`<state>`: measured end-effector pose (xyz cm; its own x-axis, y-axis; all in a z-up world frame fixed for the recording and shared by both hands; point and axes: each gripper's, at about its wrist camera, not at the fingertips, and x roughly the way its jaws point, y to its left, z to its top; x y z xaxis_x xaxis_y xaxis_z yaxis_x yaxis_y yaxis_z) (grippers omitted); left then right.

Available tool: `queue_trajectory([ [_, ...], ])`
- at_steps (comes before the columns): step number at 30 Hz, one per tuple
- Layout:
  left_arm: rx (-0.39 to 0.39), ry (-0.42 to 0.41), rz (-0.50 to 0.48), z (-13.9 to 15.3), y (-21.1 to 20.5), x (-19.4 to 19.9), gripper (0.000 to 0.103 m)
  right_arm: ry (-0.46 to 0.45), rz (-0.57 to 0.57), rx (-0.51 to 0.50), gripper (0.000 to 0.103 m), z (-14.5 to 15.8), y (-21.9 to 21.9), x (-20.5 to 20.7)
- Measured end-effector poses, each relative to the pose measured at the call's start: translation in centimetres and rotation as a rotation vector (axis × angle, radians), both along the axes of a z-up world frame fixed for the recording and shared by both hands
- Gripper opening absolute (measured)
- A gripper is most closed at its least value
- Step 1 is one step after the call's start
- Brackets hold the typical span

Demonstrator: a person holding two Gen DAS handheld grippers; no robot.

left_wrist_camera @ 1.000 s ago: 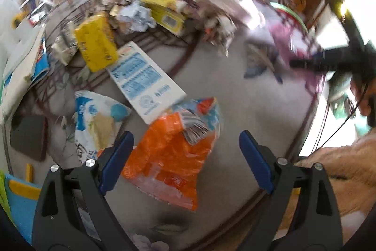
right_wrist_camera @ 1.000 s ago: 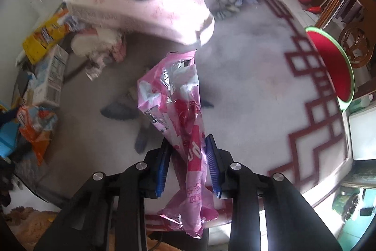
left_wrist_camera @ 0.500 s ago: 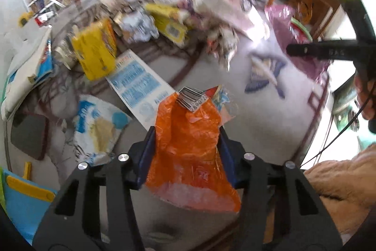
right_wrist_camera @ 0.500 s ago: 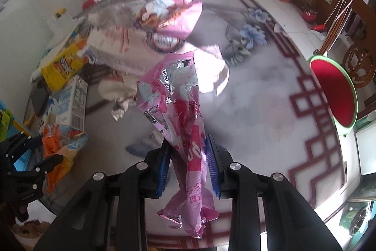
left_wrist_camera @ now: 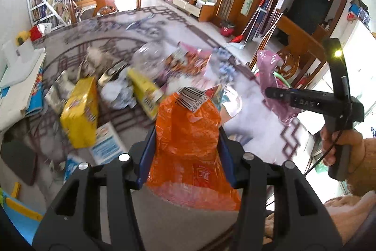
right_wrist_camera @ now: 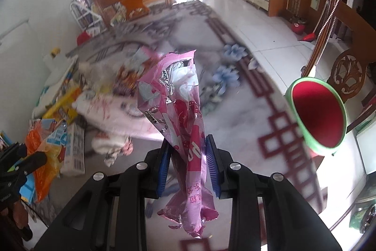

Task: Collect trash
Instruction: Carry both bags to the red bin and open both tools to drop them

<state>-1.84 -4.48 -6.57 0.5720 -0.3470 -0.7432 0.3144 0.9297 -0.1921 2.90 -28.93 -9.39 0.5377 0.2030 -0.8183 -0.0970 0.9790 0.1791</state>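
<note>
Barcode ending "2890" tops the orange wrapper gripped by left tongs; right tongs clamp the pink wrapper

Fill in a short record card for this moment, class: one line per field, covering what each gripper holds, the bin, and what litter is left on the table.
Left gripper: shut on the orange wrapper, lifted off the table
Right gripper: shut on the pink wrapper, which hangs below the jaws
Bin: red inside, green rim, beside the table's edge, on the right of the right wrist view
Table: grey, with dark red border pattern and blue flowers
Litter left: yellow box, blue-and-white carton, crumpled paper, more blurred packets behind
</note>
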Motion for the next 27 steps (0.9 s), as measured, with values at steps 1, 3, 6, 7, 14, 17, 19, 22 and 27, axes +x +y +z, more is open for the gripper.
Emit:
queue_trajectory([
  [1,-0.005,-0.003,0.002,0.2,-0.5,0.3,0.048,-0.007,-0.004,0.009,0.028,0.1,-0.7,0.3],
  [3,-0.014,-0.006,0.014,0.6,-2.3,1.1,0.048,-0.01,-0.004,0.023,0.028,0.1,-1.8,0.8],
  [6,-0.035,0.001,0.025,0.9,-4.6,2.3,0.048,0.003,0.0,0.03,0.028,-0.1,-4.0,1.6],
  [7,-0.04,-0.003,0.023,1.1,-5.3,2.5,0.048,0.0,-0.002,0.03,0.028,-0.1,-5.1,1.9],
  [14,-0.122,0.004,0.035,1.6,-12.4,6.0,0.049,0.003,-0.048,0.029,0.028,-0.2,-12.2,3.2],
  [17,-0.145,0.014,0.013,1.6,-16.0,7.6,0.049,0.006,-0.087,0.04,0.028,-0.3,-15.6,3.6],
  [19,-0.153,0.027,-0.016,1.4,-18.3,8.6,0.049,0.007,-0.121,0.044,0.028,-0.4,-18.1,3.8],
  [22,-0.135,0.049,-0.08,0.5,-22.9,10.4,0.049,0.013,-0.172,0.062,0.028,-0.5,-21.2,4.3],
  [27,-0.113,0.1,-0.149,-1.5,-28.6,13.5,0.049,0.01,-0.274,0.092,0.029,-0.7,-26.3,5.2],
])
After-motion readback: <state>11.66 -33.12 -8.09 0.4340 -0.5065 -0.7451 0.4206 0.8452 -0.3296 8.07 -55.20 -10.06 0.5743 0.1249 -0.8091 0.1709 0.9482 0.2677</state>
